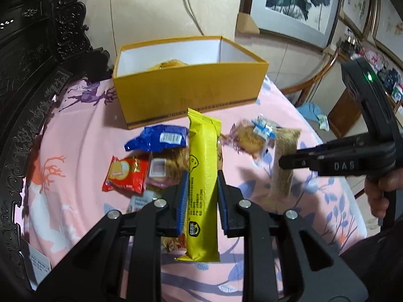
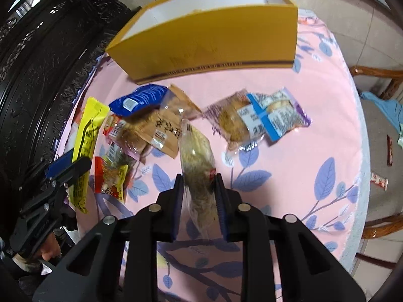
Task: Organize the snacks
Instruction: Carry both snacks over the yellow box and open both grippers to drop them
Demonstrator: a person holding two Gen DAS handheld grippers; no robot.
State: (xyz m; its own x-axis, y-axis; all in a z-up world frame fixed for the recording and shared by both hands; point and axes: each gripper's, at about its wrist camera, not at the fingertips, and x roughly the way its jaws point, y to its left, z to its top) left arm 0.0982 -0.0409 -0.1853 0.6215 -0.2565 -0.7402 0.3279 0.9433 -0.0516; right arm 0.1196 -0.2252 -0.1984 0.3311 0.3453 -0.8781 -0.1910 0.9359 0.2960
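Pink tablecloth (image 1: 83, 130) printed with blue leaves and purple deer, spread over a round table. Dark carved wooden furniture (image 1: 30, 58) along the left edge; beige tiled floor beyond. Framed ink paintings (image 1: 292, 2) leaning at upper right of the left wrist view. Wooden chair (image 2: 380, 80) just past the table's right rim, a blue cloth on its seat.

Open yellow box (image 1: 191, 93) with white inner walls, standing at the far side of the table. Something pale yellow lying inside, mostly hidden behind the front wall.

Left gripper (image 1: 202, 188) pinching a long yellow snack bar (image 1: 204, 176) between blue pads, held lengthwise along the fingers, raised off the cloth. Right gripper (image 2: 199, 191) clamped on a clear-wrapped brownish snack (image 2: 197, 166), likewise lifted.

On the cloth in front of the box: a blue packet (image 1: 157, 139), a red biscuit packet (image 1: 126, 175), a brown paper packet (image 2: 161, 130) overlapping others, and to the right a clear-wrapped pastry (image 2: 231, 120) touching a blue-and-white packet (image 2: 277, 113).

Pile at left partly covered by the gripper fingers, its lower packets cut off. Motion blur over the pastry and held brownish snack; printed labels unreadable. Person's hand (image 1: 377, 191) only partly visible at the right edge.
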